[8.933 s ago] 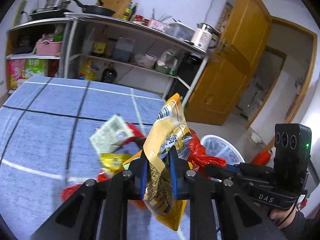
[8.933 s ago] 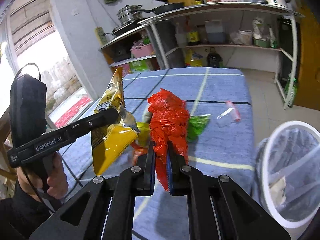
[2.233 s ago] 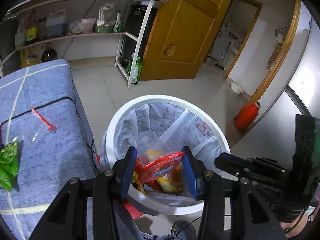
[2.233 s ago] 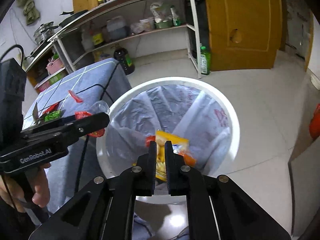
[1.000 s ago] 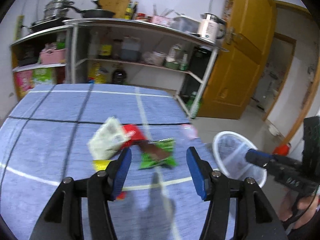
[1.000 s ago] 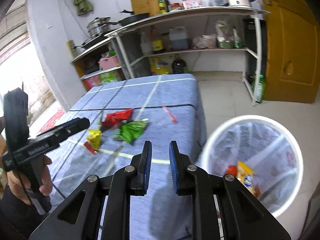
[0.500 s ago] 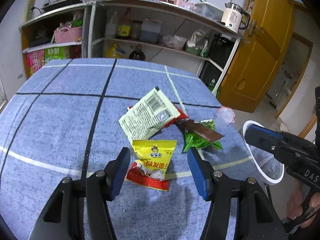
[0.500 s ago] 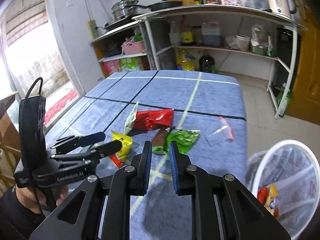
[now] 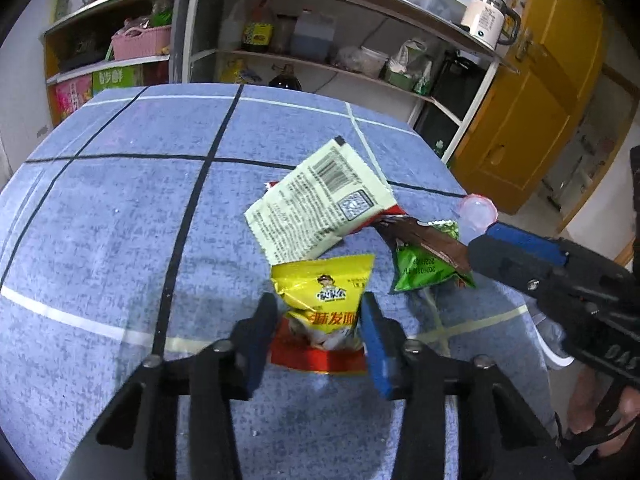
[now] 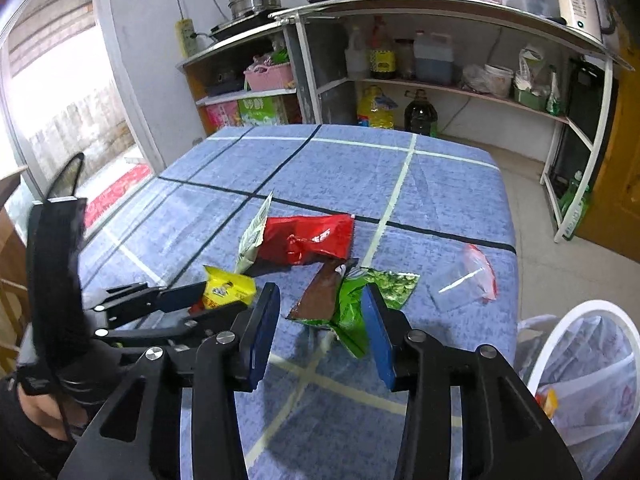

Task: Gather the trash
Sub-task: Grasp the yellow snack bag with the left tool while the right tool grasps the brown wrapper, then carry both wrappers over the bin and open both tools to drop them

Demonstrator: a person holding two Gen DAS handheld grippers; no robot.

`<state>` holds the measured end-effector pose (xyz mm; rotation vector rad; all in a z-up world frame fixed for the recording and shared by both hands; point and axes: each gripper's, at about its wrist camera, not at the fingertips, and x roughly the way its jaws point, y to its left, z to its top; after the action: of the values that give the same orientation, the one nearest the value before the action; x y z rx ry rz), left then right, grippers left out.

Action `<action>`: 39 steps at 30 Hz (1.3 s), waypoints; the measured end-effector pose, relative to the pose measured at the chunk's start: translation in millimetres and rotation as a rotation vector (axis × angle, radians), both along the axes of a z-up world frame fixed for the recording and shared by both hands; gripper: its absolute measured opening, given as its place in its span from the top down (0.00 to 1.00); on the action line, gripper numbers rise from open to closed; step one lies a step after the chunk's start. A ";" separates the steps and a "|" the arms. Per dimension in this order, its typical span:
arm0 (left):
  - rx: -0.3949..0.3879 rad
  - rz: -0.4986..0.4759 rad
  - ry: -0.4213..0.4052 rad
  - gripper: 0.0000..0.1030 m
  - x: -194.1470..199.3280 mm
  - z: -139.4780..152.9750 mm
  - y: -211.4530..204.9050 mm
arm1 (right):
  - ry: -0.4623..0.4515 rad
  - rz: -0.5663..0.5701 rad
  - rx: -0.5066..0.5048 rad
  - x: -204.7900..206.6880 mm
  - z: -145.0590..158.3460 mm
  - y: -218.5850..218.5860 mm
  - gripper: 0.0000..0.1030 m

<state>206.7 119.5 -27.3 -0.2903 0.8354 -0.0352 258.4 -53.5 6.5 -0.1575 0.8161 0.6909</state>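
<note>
Several wrappers lie on the blue tablecloth point(image 9: 120, 220). My left gripper point(image 9: 318, 316) is open, its jaws on either side of a yellow and red snack bag point(image 9: 324, 304), which also shows in the right wrist view point(image 10: 228, 290). My right gripper point(image 10: 320, 312) is open around the near end of a green wrapper point(image 10: 360, 304) and a brown wrapper point(image 10: 320, 294). A pale printed packet point(image 9: 320, 204) leans on a red wrapper point(image 10: 308, 238). A clear bag with a red strip point(image 10: 468, 276) lies near the table's right edge.
A white bin point(image 10: 580, 368) with a clear liner stands at the table's right end, with trash inside. Metal shelves point(image 10: 440, 40) with bottles, pots and a kettle line the back wall. A yellow door point(image 9: 540, 92) is at the right.
Both grippers have come down closer to the table. The left one now straddles the yellow bag. The right one has opened wide and straddles the green and brown wrappers.
</note>
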 end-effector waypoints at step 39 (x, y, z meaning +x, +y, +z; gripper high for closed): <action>-0.001 -0.082 -0.144 0.65 -21.6 43.1 -33.4 | -0.081 -0.169 0.027 -30.5 25.6 -91.6 0.74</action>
<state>185.0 86.0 15.8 -0.2513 0.7037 -0.1316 227.9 -145.2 32.1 -0.0908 0.7329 0.5329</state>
